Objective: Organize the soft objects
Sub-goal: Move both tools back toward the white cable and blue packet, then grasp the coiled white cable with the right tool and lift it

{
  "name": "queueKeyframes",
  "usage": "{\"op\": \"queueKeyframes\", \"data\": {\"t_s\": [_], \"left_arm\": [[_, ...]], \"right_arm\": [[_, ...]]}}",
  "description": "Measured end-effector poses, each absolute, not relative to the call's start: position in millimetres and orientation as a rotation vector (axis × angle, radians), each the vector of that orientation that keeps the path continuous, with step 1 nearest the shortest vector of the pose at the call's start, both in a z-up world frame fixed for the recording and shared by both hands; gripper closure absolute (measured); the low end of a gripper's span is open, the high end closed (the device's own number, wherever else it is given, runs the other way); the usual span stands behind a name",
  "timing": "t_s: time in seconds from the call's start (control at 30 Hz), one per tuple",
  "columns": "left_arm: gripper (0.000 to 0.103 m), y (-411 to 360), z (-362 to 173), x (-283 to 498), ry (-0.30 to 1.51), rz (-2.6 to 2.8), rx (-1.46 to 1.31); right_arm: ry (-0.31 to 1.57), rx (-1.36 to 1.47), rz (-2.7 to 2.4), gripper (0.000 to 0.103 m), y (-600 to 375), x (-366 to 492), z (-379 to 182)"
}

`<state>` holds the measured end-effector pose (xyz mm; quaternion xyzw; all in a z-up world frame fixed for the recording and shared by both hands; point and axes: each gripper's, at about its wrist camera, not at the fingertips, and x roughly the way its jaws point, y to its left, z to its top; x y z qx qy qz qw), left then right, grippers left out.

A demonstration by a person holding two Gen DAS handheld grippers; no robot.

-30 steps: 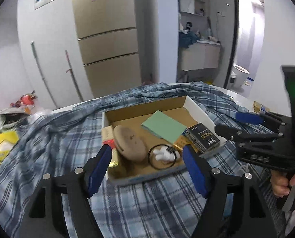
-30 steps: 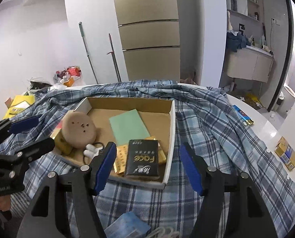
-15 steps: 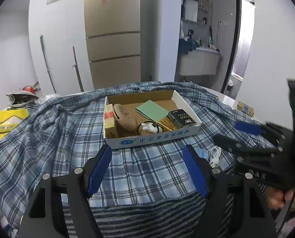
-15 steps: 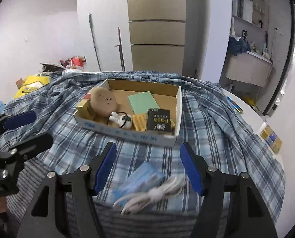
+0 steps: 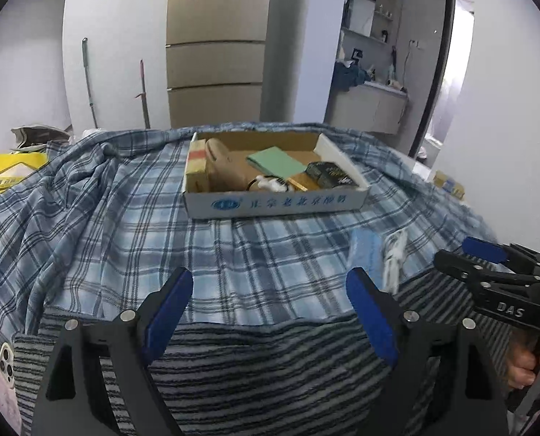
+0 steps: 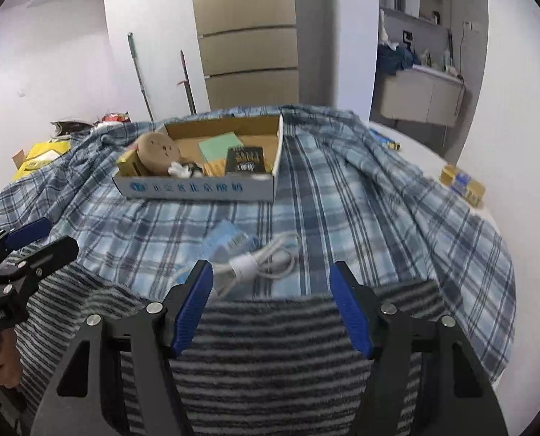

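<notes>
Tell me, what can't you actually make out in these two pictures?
- Table under the plaid cloth: covered in both views.
- Phone: left view, cut off by the edge.
- Print on the black packet in the cardboard box: too small and blurred.
- Light blue packet: right view, motion-blurred.

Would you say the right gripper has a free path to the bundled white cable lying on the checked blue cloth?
Probably yes: the right gripper stands open and empty, the bundled white cable lies uncovered just ahead, with only a light blue packet beside it.
</notes>
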<state>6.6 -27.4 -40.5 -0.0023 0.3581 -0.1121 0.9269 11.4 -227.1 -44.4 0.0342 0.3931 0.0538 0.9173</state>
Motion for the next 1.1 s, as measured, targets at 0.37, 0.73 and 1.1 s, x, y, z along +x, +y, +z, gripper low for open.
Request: {"op": "queueKeyframes", "data": {"t_s": [0.37,0.73,1.1], "left_arm": [[0.014,-27.6,-61.9,17.8,0.787,-0.228,0.001],[0.014,-25.9,-71.3,24.5,0.835,-0.249,-0.023],[0.014,-32.1,-80.4,26.6,0.870,-0.255,0.002]], "right_arm": [[0.872,0.104,0.119,0.037,-223.9,20.8,-56.6],[1.056,0.404,0.191,0.037,-223.4,62.6,-79.2],[1.055,0.328,0.182,0.079,-212.9,66.9,-82.0]]}}
